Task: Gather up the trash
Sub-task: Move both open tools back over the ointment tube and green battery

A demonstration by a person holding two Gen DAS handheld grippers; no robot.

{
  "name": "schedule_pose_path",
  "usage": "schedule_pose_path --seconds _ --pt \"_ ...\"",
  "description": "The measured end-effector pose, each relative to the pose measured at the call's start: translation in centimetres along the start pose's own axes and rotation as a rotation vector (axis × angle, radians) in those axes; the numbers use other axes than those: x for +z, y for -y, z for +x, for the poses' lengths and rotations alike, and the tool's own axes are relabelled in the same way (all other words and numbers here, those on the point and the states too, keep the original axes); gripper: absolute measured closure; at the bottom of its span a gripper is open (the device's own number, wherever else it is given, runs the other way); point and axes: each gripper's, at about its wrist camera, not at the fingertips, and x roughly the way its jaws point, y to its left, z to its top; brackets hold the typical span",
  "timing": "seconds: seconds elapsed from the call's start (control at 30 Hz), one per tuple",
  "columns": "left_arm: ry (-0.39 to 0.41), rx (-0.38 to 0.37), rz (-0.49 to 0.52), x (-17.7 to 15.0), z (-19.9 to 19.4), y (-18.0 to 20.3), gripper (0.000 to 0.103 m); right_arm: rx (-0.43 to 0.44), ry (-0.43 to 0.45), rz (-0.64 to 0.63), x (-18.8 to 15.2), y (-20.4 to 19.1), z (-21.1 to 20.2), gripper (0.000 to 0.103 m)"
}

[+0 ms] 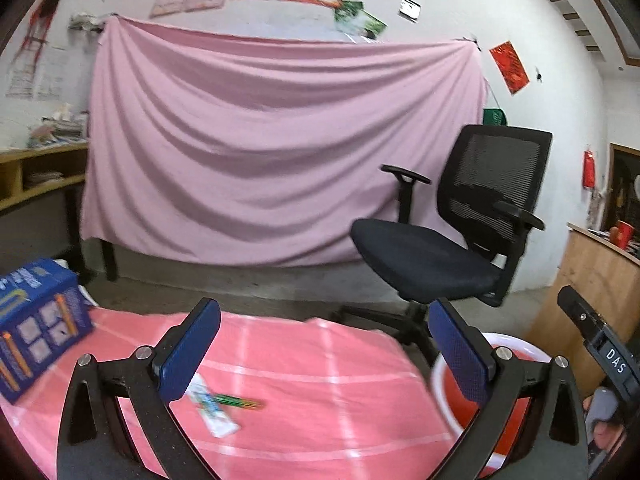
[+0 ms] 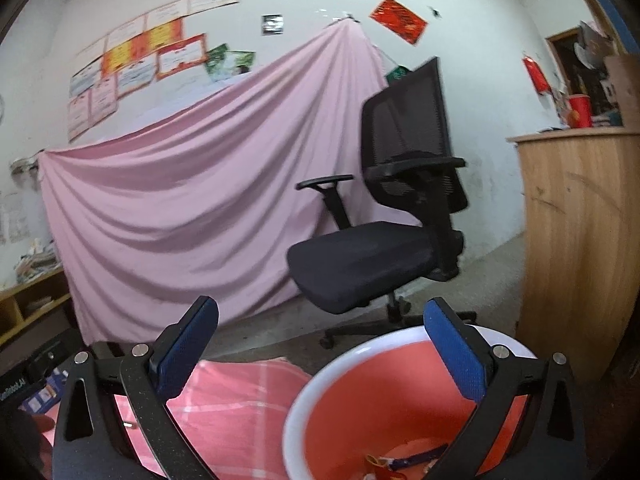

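A white wrapper [image 1: 214,414] with a green pen-like stick [image 1: 236,402] across it lies on the pink checked tablecloth [image 1: 320,380]. My left gripper [image 1: 326,344] is open and empty above and just behind them. A red bin with a white rim [image 2: 384,392] stands at the table's right edge and holds a few bits of trash [image 2: 404,460]; it also shows in the left wrist view [image 1: 516,350]. My right gripper [image 2: 322,344] is open and empty over the bin's left side.
A blue printed box [image 1: 38,328] sits on the table at the left. A black office chair [image 1: 452,240] stands behind the table, before a pink sheet [image 1: 260,152]. A wooden counter [image 2: 580,240] is at the right, shelves at the left.
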Motion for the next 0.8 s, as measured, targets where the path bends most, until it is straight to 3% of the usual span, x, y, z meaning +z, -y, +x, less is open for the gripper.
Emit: schedule_pose_path --seconds 0.37,0.63,0.8 --pt "0.055 0.138 0.027 -1.0 -3.0 -5.8 0.001 0.200 0.049 -0.197 -1.6 -7.8 0.3 0.000" --pt "0.014 0.223 0.033 -2.8 -3.8 -10.0 0.001 0.284 -0.039 -0.310 -3.6 -11.9 2.3 0.000" --pt "-0.036 0.268 0.022 -3.7 -3.5 -11.9 0.001 0.346 -0.145 -0.370 -5.1 -13.8 3.9 0.000"
